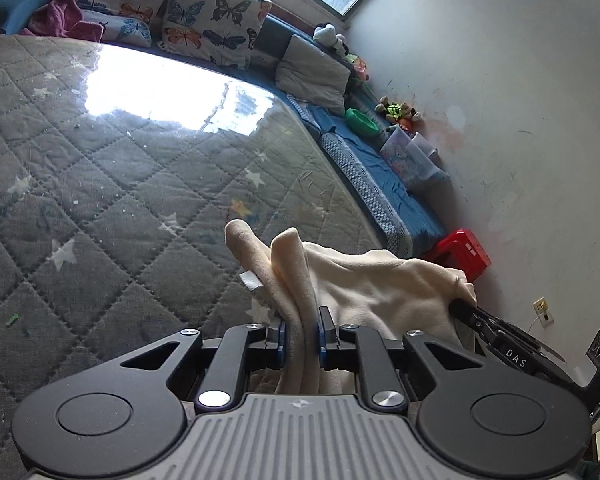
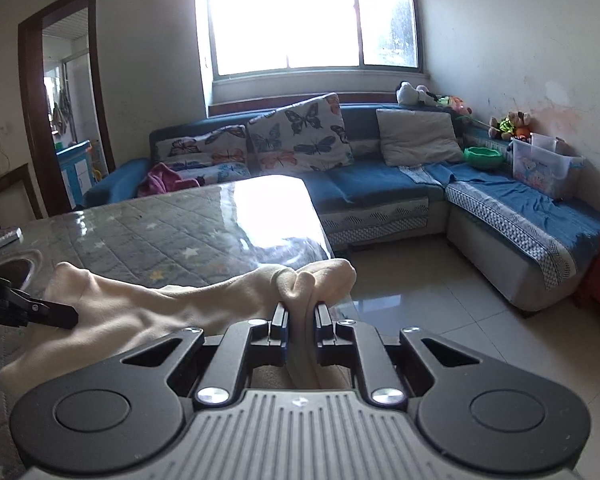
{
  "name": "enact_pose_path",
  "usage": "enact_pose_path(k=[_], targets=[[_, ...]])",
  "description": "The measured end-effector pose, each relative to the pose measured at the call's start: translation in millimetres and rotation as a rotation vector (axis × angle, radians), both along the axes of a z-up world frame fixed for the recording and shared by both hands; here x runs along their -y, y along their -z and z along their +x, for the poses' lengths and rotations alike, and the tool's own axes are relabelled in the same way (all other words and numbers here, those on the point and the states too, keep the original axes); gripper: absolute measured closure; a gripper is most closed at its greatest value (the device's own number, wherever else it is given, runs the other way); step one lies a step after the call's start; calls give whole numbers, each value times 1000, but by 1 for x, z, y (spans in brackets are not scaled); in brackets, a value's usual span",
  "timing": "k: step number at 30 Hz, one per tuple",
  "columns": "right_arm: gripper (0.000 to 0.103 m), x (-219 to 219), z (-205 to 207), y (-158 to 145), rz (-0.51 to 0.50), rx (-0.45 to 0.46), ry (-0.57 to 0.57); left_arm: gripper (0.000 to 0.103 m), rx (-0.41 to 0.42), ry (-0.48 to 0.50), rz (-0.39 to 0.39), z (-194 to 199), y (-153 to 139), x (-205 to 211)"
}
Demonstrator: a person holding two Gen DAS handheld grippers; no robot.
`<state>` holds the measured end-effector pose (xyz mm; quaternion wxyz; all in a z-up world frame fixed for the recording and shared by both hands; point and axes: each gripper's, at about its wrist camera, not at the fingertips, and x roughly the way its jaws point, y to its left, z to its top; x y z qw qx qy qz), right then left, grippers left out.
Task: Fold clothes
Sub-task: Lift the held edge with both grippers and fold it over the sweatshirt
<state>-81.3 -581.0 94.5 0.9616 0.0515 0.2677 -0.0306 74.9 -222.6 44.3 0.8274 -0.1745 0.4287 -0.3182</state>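
The grey quilted, star-patterned bench (image 1: 100,184) lies under a cream soft fleece garment (image 1: 380,280), stretched between both tools, likely to spread it flat for folding. The left gripper (image 1: 302,340) points across the bench, the right gripper (image 2: 302,326) toward the sofa, jaws of each clamped on a bunched edge.

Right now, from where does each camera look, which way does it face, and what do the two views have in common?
Left wrist: sits on the left gripper, looks across the quilted table toward the sofa and right wall; its own fingers clamp the cream cloth, and the right gripper shows at the right edge.
Right wrist: sits on the right gripper, faces the window and sofa; the left gripper shows at the left edge.
Shared: cream cloth, quilted table, sofa, butterfly cushions.
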Motion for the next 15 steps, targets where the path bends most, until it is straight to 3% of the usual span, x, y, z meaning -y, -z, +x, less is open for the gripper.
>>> enact_pose_path(k=[10,15], targets=[[86,4,12,28,-3,-79,43,87,-28,-14,41,1,15,-11],[86,8,6,25,8,-64,74,78,-24,-36,65,2,11,-16]])
